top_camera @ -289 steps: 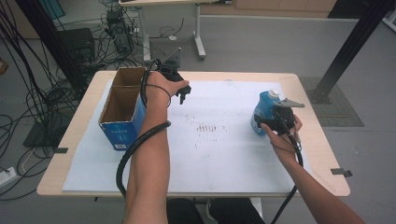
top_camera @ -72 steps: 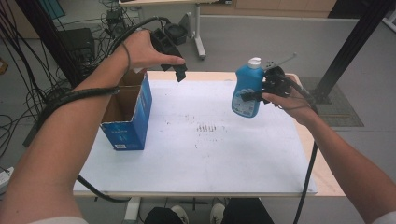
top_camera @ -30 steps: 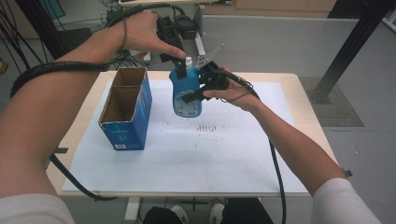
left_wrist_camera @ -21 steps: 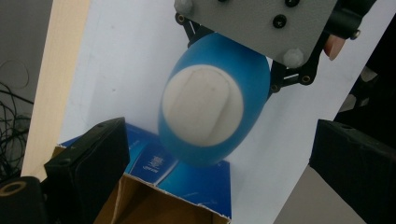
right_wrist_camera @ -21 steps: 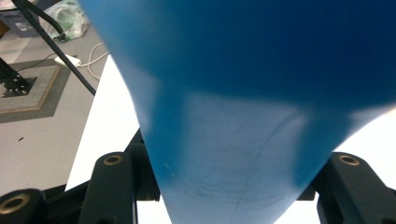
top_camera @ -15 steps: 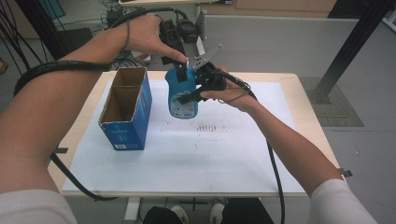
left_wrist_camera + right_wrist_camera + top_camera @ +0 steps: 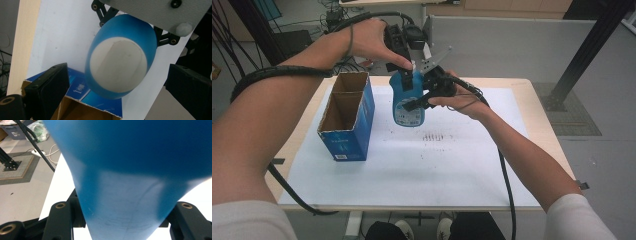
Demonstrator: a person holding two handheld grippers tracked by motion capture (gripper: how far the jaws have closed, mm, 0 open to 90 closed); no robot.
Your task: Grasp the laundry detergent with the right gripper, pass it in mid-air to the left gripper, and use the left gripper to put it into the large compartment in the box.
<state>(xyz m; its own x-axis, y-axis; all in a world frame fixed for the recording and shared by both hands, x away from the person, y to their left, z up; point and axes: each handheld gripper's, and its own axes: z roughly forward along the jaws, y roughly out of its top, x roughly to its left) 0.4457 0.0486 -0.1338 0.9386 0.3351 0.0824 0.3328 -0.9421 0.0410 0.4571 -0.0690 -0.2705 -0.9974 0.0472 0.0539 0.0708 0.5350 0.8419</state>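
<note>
The right gripper (image 7: 419,95) is clamping its jaws on a blue bottle (image 7: 408,102) with a white cap, while the left gripper (image 7: 406,77) is straddling that cap with its jaws spread.

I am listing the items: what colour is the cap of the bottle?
The cap is white, on a blue bottle; the left gripper view shows it best.

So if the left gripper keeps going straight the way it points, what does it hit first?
Most likely the white cap of the blue bottle, centred between the left gripper's open jaws; the right gripper holds that bottle.
</note>
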